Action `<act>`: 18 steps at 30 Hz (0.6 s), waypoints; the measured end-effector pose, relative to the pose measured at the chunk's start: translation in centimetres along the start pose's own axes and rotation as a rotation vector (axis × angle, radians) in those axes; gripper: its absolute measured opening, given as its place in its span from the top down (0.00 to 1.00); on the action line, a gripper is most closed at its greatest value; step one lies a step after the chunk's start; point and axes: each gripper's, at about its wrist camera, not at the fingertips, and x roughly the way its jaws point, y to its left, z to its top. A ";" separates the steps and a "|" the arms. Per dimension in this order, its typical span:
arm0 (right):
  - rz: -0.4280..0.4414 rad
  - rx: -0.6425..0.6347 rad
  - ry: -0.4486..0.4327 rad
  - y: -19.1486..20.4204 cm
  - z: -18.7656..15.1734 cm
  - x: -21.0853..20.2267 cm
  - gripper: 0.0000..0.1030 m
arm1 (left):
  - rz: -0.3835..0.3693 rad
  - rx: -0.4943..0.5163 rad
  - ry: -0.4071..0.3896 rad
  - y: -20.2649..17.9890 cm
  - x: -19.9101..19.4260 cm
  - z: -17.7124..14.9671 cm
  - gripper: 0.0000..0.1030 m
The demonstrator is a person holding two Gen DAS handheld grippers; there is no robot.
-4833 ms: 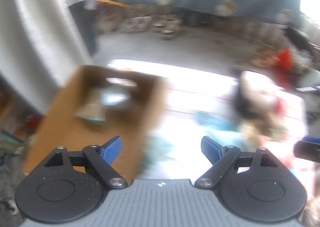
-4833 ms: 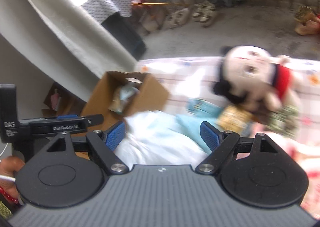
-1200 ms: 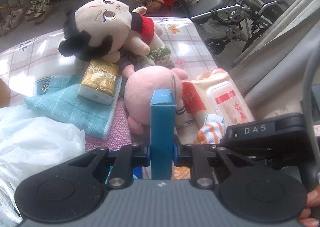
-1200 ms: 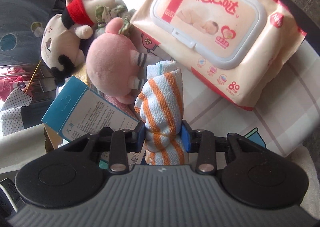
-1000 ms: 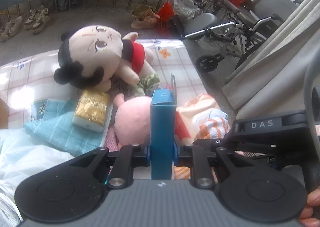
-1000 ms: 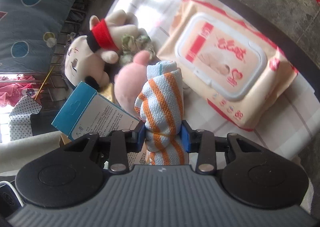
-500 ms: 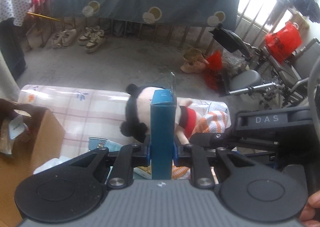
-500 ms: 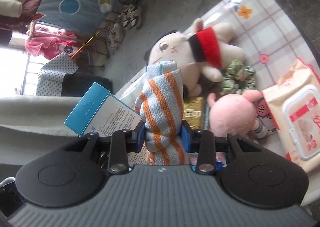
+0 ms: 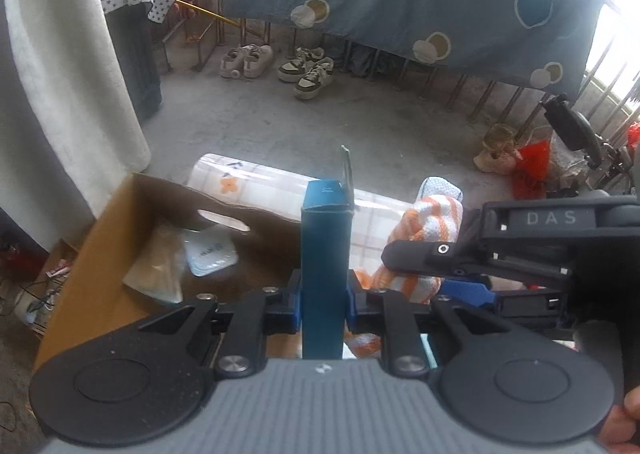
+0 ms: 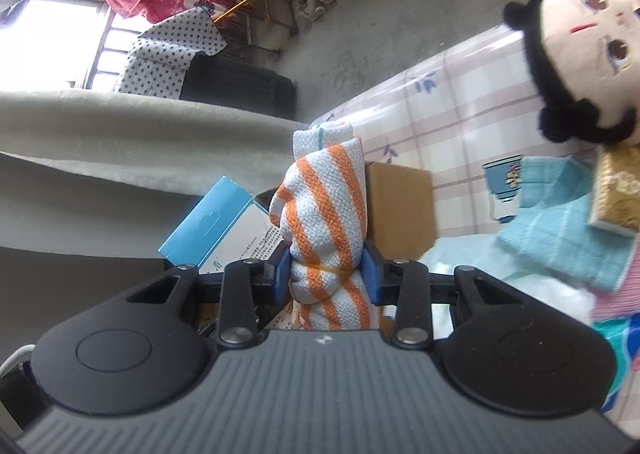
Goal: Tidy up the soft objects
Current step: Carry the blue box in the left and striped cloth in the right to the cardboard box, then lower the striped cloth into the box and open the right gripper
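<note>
- Left wrist view: left gripper (image 9: 323, 304) clamped on 1 blue box (image 9: 325, 250), box upright between the jaws.
- 1 cardboard box (image 9: 92, 254) ahead-left of it, open top, 2 packets (image 9: 182, 258) inside.
- Right gripper (image 9: 436, 278) just to its right, holding 1 orange-striped towel (image 9: 424, 238); towel close beside the blue box.
- 2 pairs of shoes (image 9: 276, 63) on floor far ahead.
- Right wrist view: right gripper (image 10: 326, 274) closed on the rolled towel (image 10: 324, 209), 1 rubber band round it at the jaws.
- Blue box (image 10: 224, 225) just left of it; cardboard box (image 10: 400, 201) directly behind towel.
- To the right on checked tablecloth (image 10: 448, 109): 1 black-haired doll (image 10: 576, 65), 1 teal cloth (image 10: 560, 230), 1 gold packet (image 10: 618, 189) lying on the cloth.
</note>
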 end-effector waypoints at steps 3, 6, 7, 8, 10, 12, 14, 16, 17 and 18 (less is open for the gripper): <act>0.018 0.003 0.025 3.2 -1.4 4.1 0.66 | 0.016 0.011 0.035 4.5 0.5 0.6 0.80; 0.010 0.019 0.038 5.9 -2.7 8.6 0.66 | 0.029 0.024 0.068 8.0 2.2 0.9 0.80; 0.002 0.024 0.042 6.4 -3.1 9.8 0.66 | 0.030 0.025 0.082 9.2 3.1 0.8 0.80; -0.010 0.032 0.048 6.9 -3.5 11.7 0.66 | 0.033 0.023 0.096 10.0 4.1 0.5 0.80; -0.058 0.032 0.057 7.3 -4.0 14.6 0.66 | 0.038 0.025 0.130 11.6 6.4 -0.1 0.80; -0.115 0.015 0.063 7.5 -4.6 17.3 0.66 | 0.047 0.036 0.168 12.9 8.7 -0.9 0.80; -0.203 -0.022 0.067 7.5 -4.9 20.1 0.66 | 0.042 0.035 0.210 14.4 10.5 -1.9 0.80; -0.272 -0.054 0.074 7.3 -5.0 22.3 0.65 | 0.036 0.035 0.238 15.5 12.0 -2.7 0.80; -0.310 -0.075 0.077 7.2 -5.0 23.2 0.65 | 0.037 0.037 0.247 15.8 12.5 -3.0 0.80; -0.337 -0.093 0.075 7.3 -5.0 23.9 0.65 | 0.035 0.039 0.257 16.1 13.0 -3.3 0.80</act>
